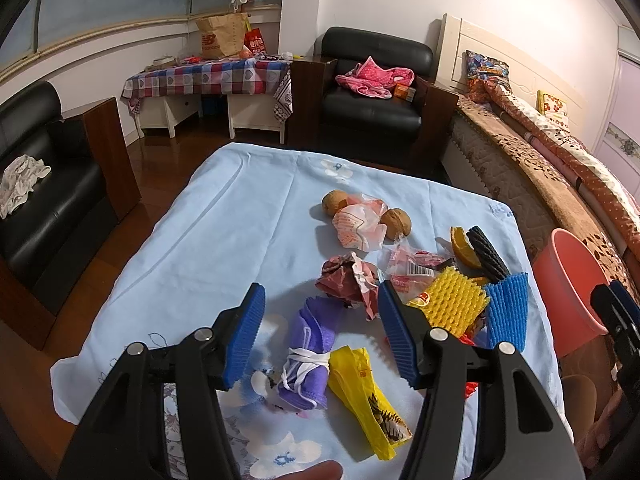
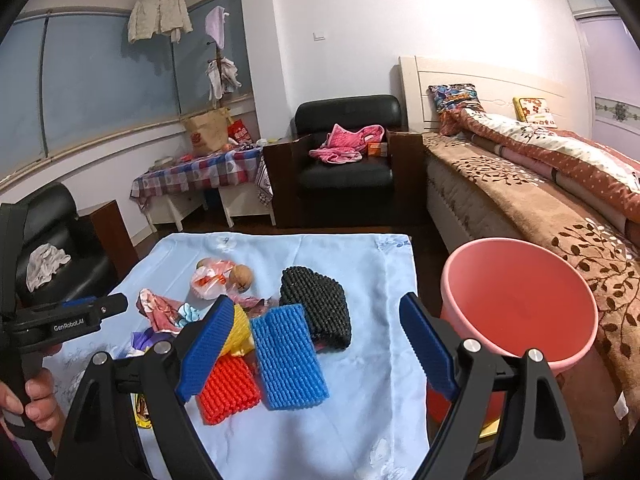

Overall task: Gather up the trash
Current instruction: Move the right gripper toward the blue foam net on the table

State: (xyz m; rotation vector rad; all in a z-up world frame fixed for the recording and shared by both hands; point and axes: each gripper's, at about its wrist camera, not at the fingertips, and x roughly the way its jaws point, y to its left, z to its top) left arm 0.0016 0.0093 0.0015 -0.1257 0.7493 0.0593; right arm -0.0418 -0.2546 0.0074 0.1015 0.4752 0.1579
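White lettering "GenRobot.AI" marks left claw (image 2: 116, 306) beside blue foam sleeve (image 2: 290, 358).

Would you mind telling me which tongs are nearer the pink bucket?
Right. The right tongs hang open just left of the pink bucket, near its rim; the left tongs sit open farther left, over the purple cloth.

Trash items scattered on the blue cloth, located relative to the pink bucket (image 2: 520, 304), which stands off the cloth's right edge. Nearest it: black foam net (image 2: 316, 304), then blue foam net (image 2: 288, 356), lying flat; red foam net (image 2: 228, 392) and yellow foam net (image 1: 452, 300) beyond. Farthest: crumpled wrapper (image 1: 348, 280), yellow plastic bag (image 1: 368, 396), two walnuts (image 1: 396, 222).
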